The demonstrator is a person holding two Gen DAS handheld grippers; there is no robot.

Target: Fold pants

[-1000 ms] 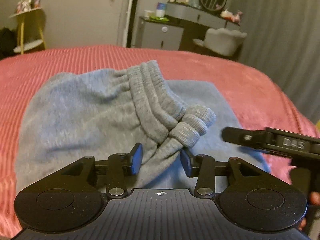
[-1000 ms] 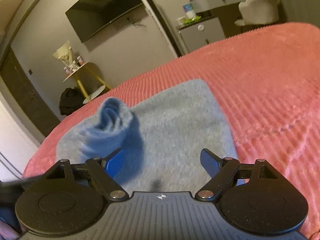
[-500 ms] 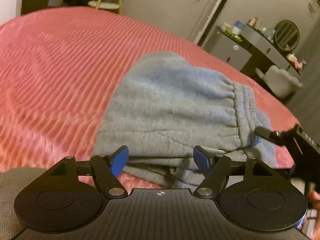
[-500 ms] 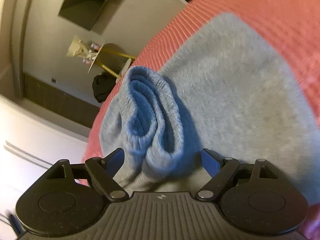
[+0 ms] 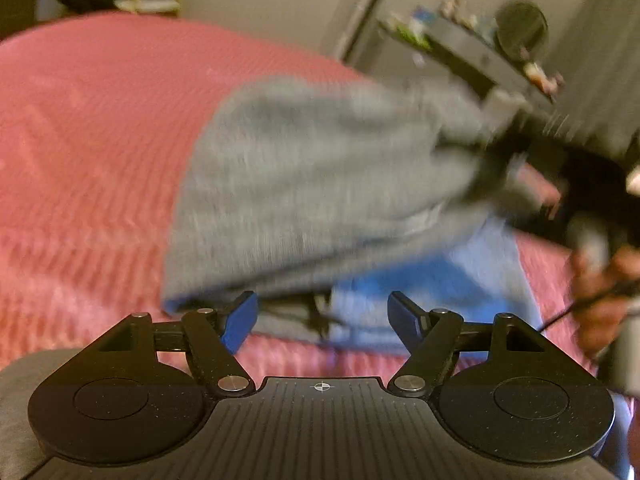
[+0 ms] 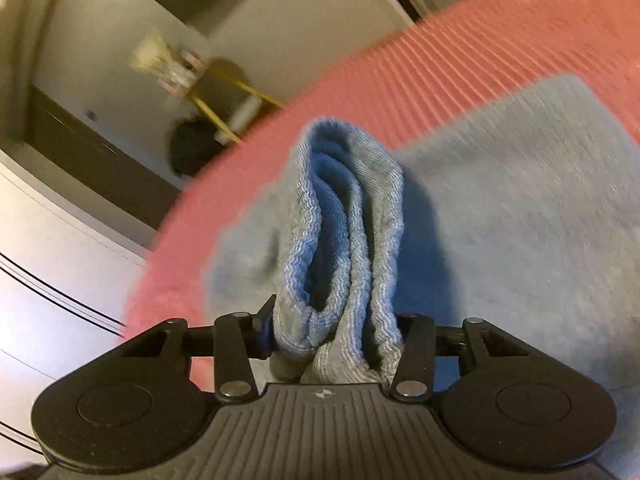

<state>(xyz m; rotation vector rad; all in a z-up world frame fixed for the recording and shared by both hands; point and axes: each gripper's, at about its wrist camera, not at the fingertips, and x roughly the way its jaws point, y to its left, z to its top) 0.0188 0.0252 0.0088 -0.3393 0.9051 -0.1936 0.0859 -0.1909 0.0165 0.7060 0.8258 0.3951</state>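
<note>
Now, left wrist view: left hand-held gripper spread wide, empty, just before the gray pants on the red bed. Right wrist view: right hand-held gripper pinching the bunched cuffs, lifted above the bed.

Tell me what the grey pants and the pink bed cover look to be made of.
The pants look like soft knit sweatshirt fleece, matte and slightly fuzzy; the bunched cuff between the right gripper's jaws shows fine ribbed knit lines. The bed cover looks like plush, ribbed fabric, perhaps corded velour: parallel raised ridges with a faint sheen. Motion blur leaves both uncertain.
</note>
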